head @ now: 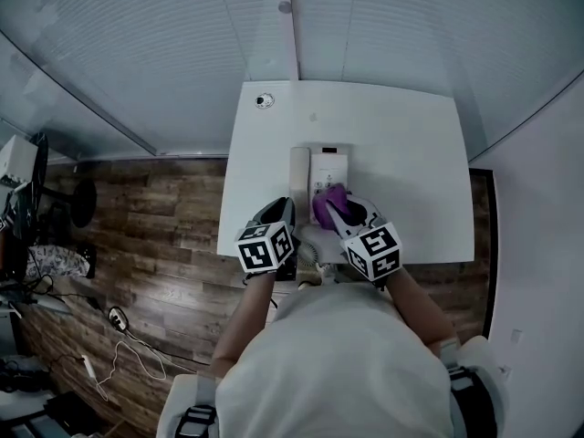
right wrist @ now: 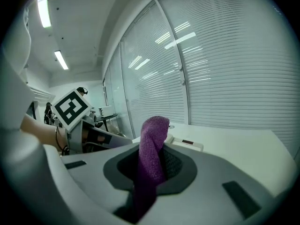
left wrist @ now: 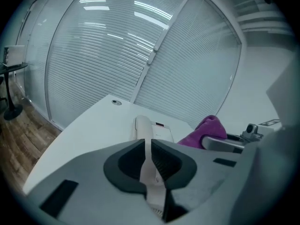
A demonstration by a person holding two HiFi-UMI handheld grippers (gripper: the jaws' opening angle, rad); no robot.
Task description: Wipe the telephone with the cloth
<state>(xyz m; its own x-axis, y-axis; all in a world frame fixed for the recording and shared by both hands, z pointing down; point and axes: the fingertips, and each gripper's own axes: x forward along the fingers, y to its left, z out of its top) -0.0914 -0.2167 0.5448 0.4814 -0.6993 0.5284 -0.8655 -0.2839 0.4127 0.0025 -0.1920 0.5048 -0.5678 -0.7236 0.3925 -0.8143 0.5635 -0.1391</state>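
Observation:
A white telephone (head: 328,164) with its handset (head: 299,173) on the left lies in the middle of the white table (head: 411,144). My right gripper (head: 336,210) is shut on a purple cloth (head: 327,201), held just above the phone's near end; the cloth (right wrist: 152,139) stands up between the jaws. My left gripper (head: 288,210) hovers at the near end of the handset, left of the cloth. Its jaws (left wrist: 146,146) are shut on a thin white strip that looks like the phone's coiled cord (left wrist: 157,196). The telephone (left wrist: 159,131) lies just beyond them.
A round cable port (head: 265,100) sits at the table's far left corner. A glass wall with blinds (head: 182,44) runs behind the table. Wood floor (head: 155,208) with cables and a stand is to the left. The coiled cord (head: 310,250) hangs at the near edge.

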